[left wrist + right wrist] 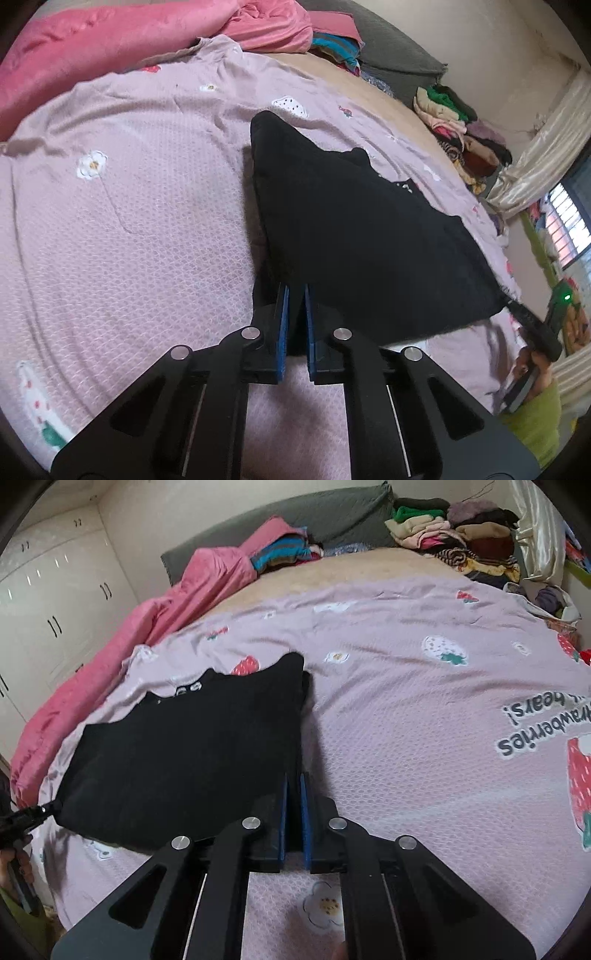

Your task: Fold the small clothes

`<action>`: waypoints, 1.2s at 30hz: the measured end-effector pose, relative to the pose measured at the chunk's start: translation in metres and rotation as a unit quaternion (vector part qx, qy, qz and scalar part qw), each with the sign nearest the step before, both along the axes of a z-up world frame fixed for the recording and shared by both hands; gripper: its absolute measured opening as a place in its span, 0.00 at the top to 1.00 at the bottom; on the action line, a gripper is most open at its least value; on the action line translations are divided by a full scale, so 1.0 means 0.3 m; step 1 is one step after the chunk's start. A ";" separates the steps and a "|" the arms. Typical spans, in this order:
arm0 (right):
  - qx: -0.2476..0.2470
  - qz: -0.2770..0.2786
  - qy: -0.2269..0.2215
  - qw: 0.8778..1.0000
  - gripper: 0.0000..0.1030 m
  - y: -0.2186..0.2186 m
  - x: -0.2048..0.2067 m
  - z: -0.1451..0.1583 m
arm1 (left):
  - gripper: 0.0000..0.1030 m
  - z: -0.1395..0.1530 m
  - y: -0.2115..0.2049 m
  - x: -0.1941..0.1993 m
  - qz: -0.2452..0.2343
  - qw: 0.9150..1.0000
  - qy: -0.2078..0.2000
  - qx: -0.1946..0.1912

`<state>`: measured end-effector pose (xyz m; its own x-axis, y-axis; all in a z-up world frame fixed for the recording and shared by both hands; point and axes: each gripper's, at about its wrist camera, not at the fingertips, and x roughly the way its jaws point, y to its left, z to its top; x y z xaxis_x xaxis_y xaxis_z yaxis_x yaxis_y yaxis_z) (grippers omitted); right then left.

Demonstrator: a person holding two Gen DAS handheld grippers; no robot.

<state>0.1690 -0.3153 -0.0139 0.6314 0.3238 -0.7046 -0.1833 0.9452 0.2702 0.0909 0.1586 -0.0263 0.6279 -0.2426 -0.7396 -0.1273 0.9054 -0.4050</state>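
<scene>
A small black garment point(362, 236) lies on the pink strawberry-print bedspread point(129, 206), partly lifted along its near edge. My left gripper point(295, 295) is shut on its near left corner. In the right wrist view the same black garment point(184, 746) lies to the left, and my right gripper point(294, 779) is shut on its near right corner. The right gripper point(532, 317) also shows at the right edge of the left wrist view, and the left gripper point(29, 818) at the left edge of the right wrist view. White print shows near the garment's neckline point(188, 687).
A rumpled pink quilt point(110, 657) lies along the far left of the bed. A pile of mixed clothes point(461, 531) sits by the grey headboard point(332, 513). White wardrobes point(48, 602) stand at left. A curtain and window point(565, 221) are at right.
</scene>
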 end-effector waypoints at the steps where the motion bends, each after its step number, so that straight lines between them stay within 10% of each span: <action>1: 0.000 -0.002 0.002 1.000 0.94 -0.005 -0.001 -0.003 | 0.98 -0.002 -0.005 -0.001 -0.002 1.000 0.003 0.008; 12: -0.028 -0.035 0.022 0.999 0.87 0.009 -0.018 -0.067 | 0.95 -0.041 -0.010 -0.025 -0.007 0.999 0.025 0.022; 16: -0.032 -0.043 0.018 0.998 0.67 0.006 -0.042 -0.052 | 0.94 -0.040 -0.013 -0.031 -0.006 0.999 0.025 0.024; 36: -0.041 -0.043 -0.028 0.998 0.27 0.026 -0.159 0.063 | 0.82 0.024 -0.074 -0.101 -0.014 0.998 0.007 0.058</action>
<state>0.1212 -0.3075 0.0051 0.6940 0.2102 -0.6886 -0.1135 0.9764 0.1836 0.0606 0.1363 -0.0192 0.6121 -0.1723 -0.7717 -0.1057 0.9494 -0.2958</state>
